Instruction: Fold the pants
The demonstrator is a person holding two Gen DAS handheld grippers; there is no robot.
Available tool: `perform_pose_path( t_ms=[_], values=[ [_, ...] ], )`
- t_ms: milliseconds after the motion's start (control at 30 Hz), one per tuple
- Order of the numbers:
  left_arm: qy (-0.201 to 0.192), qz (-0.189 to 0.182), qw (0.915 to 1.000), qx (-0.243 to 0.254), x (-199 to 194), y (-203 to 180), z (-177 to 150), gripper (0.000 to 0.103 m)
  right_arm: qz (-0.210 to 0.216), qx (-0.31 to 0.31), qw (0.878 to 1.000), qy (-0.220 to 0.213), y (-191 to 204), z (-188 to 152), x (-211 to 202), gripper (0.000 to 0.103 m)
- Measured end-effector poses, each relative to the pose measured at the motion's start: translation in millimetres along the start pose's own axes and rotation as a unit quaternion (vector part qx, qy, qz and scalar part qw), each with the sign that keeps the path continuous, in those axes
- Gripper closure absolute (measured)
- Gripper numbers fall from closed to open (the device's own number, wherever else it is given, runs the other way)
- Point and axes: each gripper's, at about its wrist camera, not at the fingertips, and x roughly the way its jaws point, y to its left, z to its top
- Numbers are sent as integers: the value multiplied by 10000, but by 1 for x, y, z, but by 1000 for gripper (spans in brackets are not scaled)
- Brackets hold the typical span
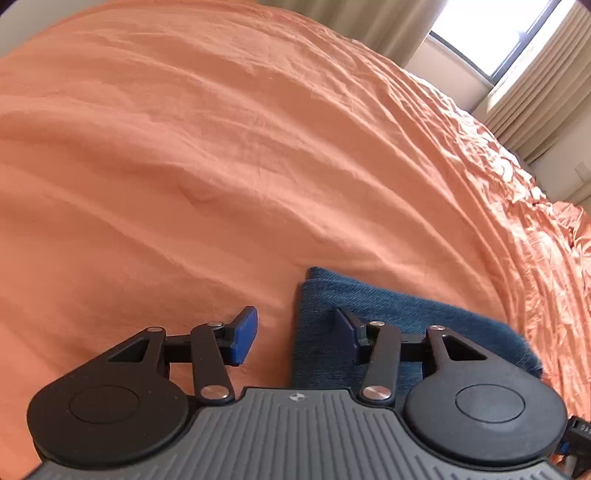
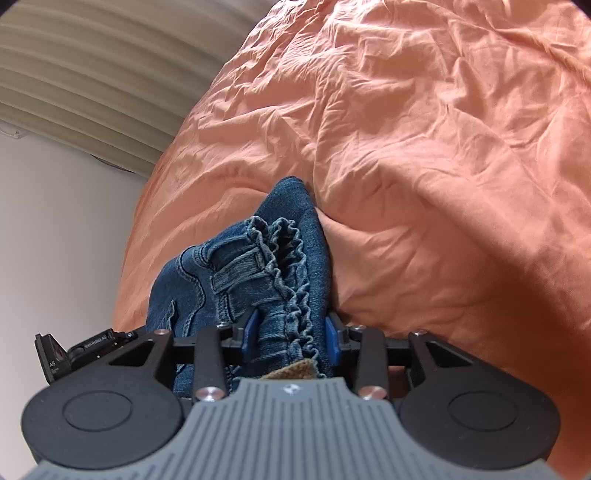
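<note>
Pants: I count one pair of blue denim pants (image 2: 236,266), seen from both wrist cameras.
Belt loops: I count one on the gathered waistband, right wrist view.
Grippers: I count two, the left gripper (image 1: 295,332) and the right gripper (image 2: 290,332).
Blue finger pads: I count two on each gripper, four in all (image 1: 243,338).
Orange bedsheet: I count one orange bedsheet (image 1: 221,166) covering the bed.
Windows: I count one window (image 1: 491,33), left wrist view.
Curtains: I count two beige curtains (image 1: 535,92) flanking that window.
</note>
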Motion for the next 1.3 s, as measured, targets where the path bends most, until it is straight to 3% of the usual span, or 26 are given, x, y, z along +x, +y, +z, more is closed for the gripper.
perform_pose_path(
  t_ms=[133, 233, 400, 467, 500, 533, 633, 700, 867, 1033, 1100, 1233, 1300],
  values=[
    [-153, -263, 9970, 713, -25, -29, -9, 47, -299, -954, 9918, -793, 38, -1, -28, 64],
    [-44, -439, 9918, 1202, -24, -51, -21, 49, 151, -927, 9914, -906, 53, 5, -23, 64],
    [152, -232, 9875, 1550, 6, -74, -29, 57, -292, -879, 9922, -828, 56, 13, 7, 65],
    [214, -147, 9881, 1514, 15, -72, -30, 57, -199, -586, 9944, -852, 47, 19, 7, 87],
    [250, -150, 9885, 1481, 20, -71, -29, 58, -67, -346, 9958, -845, 41, 21, 7, 103],
    [265, -154, 9890, 1450, 24, -70, -28, 58, -5, -188, 9957, -910, 36, 21, 6, 103],
    [261, -82, 9898, 1401, 35, -73, -23, 59, -594, -522, 9910, -1077, 41, 19, 8, 103],
    [334, 83, 9890, 1438, 48, -78, -22, 59, -704, -551, 9903, -1067, 39, 19, 11, 103],
    [168, 592, 9786, 1965, 59, -103, -25, 60, -819, -987, 9850, -1154, 54, 12, 2, 103],
    [-303, 397, 9752, 2156, 15, -109, -34, 65, -1036, -1986, 9622, -1546, 92, -19, -22, 103],
    [-442, 296, 9725, 2269, -8, -111, -46, 65, -770, -2228, 9604, -1487, 102, -30, -30, 103],
    [-508, 43, 9710, 2336, -45, -107, -82, 65, -558, -2638, 9556, -1192, 121, -53, -26, 76],
    [-505, 72, 9714, 2320, -55, -101, -101, 65, -675, -2902, 9491, -1020, 129, -65, -18, 76]
  ],
)
